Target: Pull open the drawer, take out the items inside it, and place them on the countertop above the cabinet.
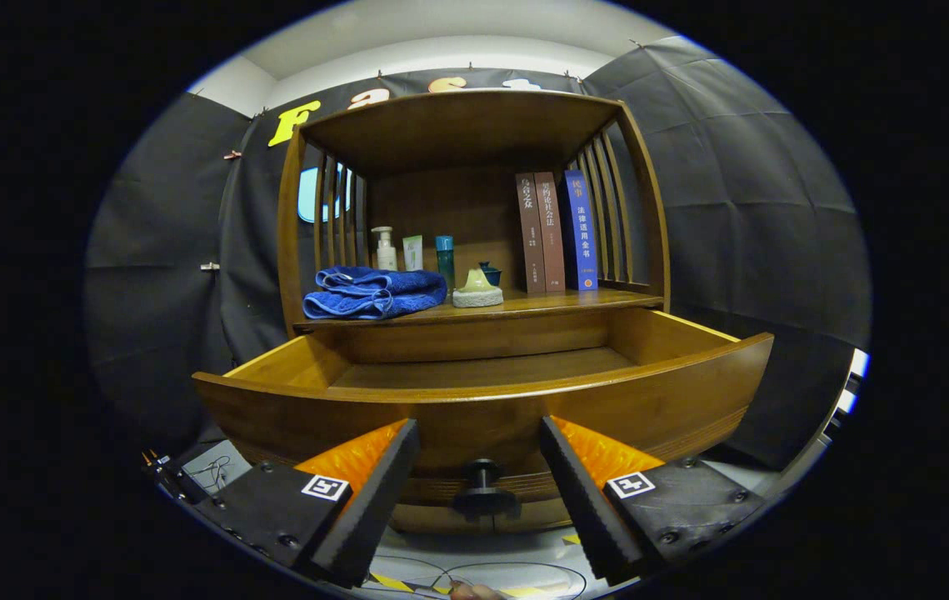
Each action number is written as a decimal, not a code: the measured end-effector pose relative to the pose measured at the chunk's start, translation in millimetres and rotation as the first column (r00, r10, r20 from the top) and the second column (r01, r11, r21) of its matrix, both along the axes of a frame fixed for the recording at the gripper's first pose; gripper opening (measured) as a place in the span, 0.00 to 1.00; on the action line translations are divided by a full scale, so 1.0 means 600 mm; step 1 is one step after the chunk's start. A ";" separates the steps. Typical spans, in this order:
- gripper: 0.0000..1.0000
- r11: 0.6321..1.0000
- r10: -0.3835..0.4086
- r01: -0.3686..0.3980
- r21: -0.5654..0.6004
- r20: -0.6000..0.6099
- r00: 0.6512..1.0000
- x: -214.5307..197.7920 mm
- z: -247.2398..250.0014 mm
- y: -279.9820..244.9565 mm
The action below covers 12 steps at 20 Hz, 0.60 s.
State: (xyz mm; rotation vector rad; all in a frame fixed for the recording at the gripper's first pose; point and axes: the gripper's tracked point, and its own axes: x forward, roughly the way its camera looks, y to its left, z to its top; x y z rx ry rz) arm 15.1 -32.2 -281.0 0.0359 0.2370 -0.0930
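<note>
Your tool (480,483) is released, its fingers spread on both sides of the knob (483,492) without touching it. The drawer (482,392) stands pulled out and looks empty; the blue towel (374,292) lies on the table (574,302) above, beside the books (556,232).

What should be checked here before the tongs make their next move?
1. Drawer pulled out: ok.
2. Tongs open, clear of the knob between their tips: ok.
3. Items left in the drawer: cannot tell; the visible floor looks bare, the front wall hides the near part.
4. Countertop has free room near the blue towel and books: ok.
5. Tongs holding nothing: ok.
</note>
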 end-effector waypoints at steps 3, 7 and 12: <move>0.97 1.000 -0.003 0.003 -0.003 0.018 1.000 0.061 0.008 -0.001; 0.97 1.000 0.003 -0.003 -0.001 0.005 1.000 0.135 0.009 -0.016; 0.97 1.000 0.009 -0.009 -0.003 0.015 1.000 0.210 0.000 -0.024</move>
